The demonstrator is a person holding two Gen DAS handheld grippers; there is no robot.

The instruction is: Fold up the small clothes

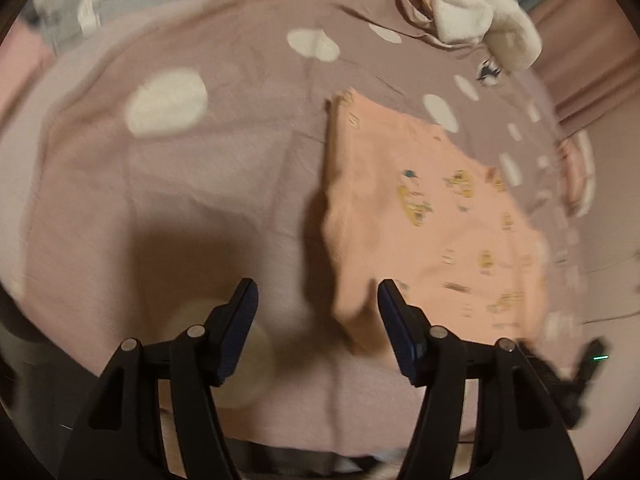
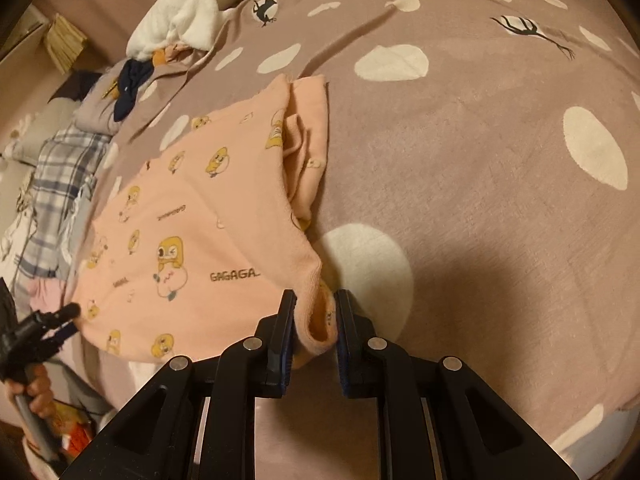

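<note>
Your right gripper (image 2: 316, 308) is clamped on a folded corner of the pink garment (image 2: 192, 216); in the right wrist view the cuff-like fold sits pinched between both pads, directly above a white spot on the blanket. Your left gripper (image 1: 318, 300) stands released: its fingers (image 1: 244, 304) are apart, with bare blanket showing between them. In the left wrist view the right-hand finger overlaps the garment's near edge, but neither pad presses on the fabric.

The pink garment (image 1: 420, 208) lies spread on the mauve blanket (image 2: 460, 184), which carries white spots and small dark animal figures. The garment is printed with yellow cartoon characters and the lettering "GAGAGA". Its far end is doubled over, so that several layered edges show along the fold line in the right wrist view. The left wrist view is motion-blurred, and the print there cannot be read.

At the lower left of the right wrist view, your left hand (image 2: 34, 390) grips the handle of the other tool, whose tips sit at the garment's near left edge.

A white plush toy (image 2: 208, 4) lies at the far side of the blanket. A plaid cloth (image 2: 60, 176) and other crumpled textiles lie to the left, off the blanket.
</note>
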